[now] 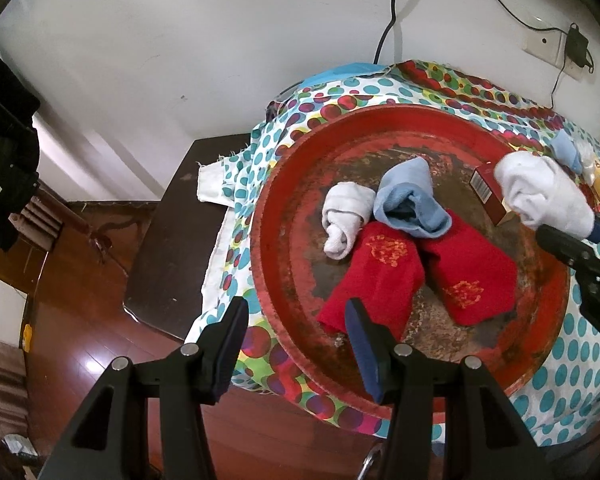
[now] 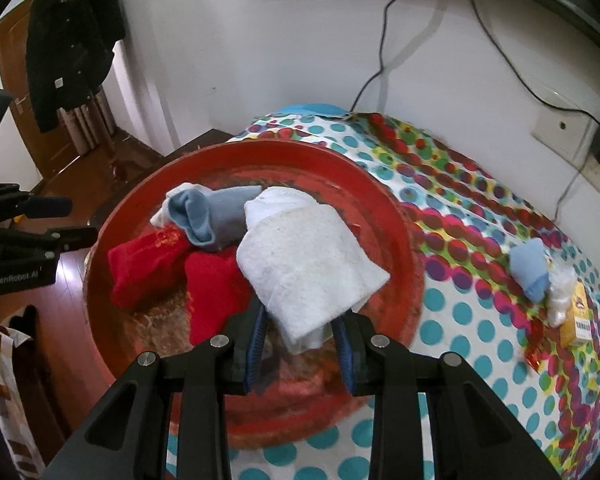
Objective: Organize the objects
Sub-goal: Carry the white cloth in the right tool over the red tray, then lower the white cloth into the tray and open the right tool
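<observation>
Your right gripper (image 2: 300, 344) is clenched on a rolled white sock (image 2: 312, 264), pinching it at its lower end; the bundle hangs over the near-right part of the red tray (image 2: 396, 216), not yet resting on it. Your left gripper (image 1: 296, 344) is released, its jaws standing wide and empty above the tray's near-left rim.

Inside the tray lie a second white sock roll (image 1: 346, 216), a pale blue sock roll (image 1: 410, 200) touching it, and two red sock bundles (image 1: 416, 276) just in front of those. A small red box (image 1: 490, 192) sits at the tray's far right edge. Outside the tray, on the spotted cloth (image 2: 460, 200), another blue sock roll (image 2: 530, 268) waits well apart to the right, beside a clear packet (image 2: 558, 292) and a yellow box (image 2: 578, 316).

Treat the white sock as light, soft and compressible. Judge it unlikely to break, but a rolled bundle may unfurl if gripped by a loose flap. Take hold across the thick middle of the roll, where the layers stack, so the pads bite firm fabric
</observation>
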Demonstrator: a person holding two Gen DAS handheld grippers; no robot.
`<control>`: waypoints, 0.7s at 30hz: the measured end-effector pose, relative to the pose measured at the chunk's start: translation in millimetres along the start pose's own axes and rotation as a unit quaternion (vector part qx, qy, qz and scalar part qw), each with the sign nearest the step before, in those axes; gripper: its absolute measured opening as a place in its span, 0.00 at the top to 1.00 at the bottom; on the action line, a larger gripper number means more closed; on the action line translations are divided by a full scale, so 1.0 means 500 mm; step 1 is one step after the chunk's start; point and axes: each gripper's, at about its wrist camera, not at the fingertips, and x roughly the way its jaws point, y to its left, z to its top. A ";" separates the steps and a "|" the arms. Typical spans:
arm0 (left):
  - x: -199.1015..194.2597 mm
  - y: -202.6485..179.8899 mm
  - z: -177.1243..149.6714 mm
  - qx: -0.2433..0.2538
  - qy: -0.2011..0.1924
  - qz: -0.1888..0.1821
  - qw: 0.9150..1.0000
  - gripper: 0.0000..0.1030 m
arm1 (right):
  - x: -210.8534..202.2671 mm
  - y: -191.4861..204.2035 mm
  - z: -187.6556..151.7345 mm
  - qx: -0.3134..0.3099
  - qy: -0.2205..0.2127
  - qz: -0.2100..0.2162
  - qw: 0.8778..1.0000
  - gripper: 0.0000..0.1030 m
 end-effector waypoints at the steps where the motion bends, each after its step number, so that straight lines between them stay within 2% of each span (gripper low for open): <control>1: 0.000 0.002 0.000 -0.001 0.000 0.000 1.000 0.50 | 0.003 0.004 0.004 -0.001 0.001 0.000 1.000 0.72; 21: -0.002 0.008 -0.004 -0.006 0.001 0.000 1.000 0.50 | 0.060 0.030 0.052 -0.011 0.014 -0.008 1.000 0.71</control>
